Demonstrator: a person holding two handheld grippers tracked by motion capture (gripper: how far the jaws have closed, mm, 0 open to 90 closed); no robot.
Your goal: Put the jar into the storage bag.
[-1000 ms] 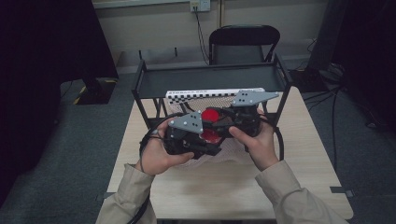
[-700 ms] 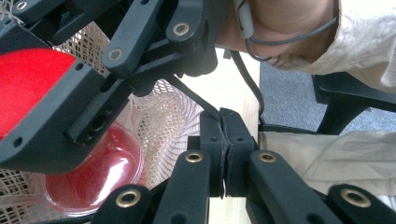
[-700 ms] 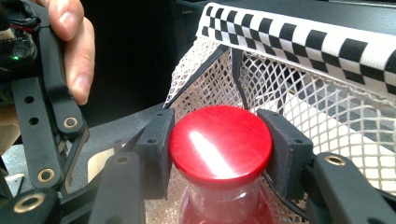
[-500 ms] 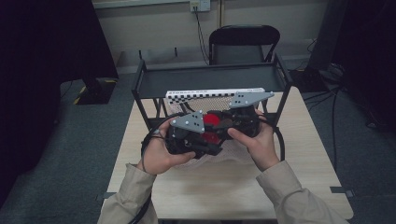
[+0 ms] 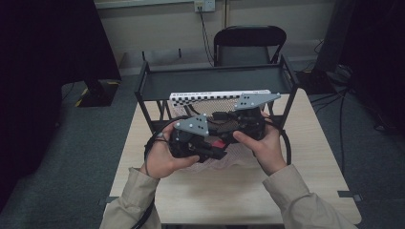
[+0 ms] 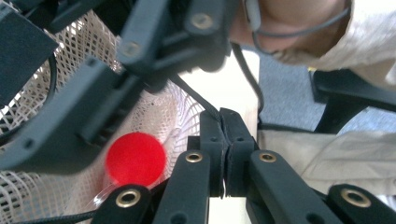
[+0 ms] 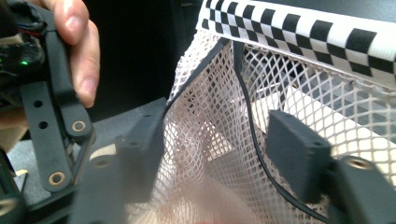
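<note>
The work in hand looks like getting the red ball (image 6: 135, 158) into or out of the white mesh bag (image 7: 299, 88), which lies on the table (image 5: 229, 191) just near of the dark shelf rack (image 5: 215, 81). In the left gripper view the ball sits against the netting, just left of the left hand-held gripper (image 6: 227, 140), whose jaws are pressed together with nothing visible between them. The right hand-held gripper (image 7: 219, 154) stands wide apart, its jaws straddling the mesh below the checkered band (image 7: 327, 32) at the bag's mouth.

To do this step well, the right one should pinch the netting close to that band and lift, so the mouth stays open. The left should part its jaws before reaching for the ball, then approach squarely; the ball will probably roll off a glancing touch. The trailing cable (image 7: 252, 130) lies across the mesh and could snag.
</note>
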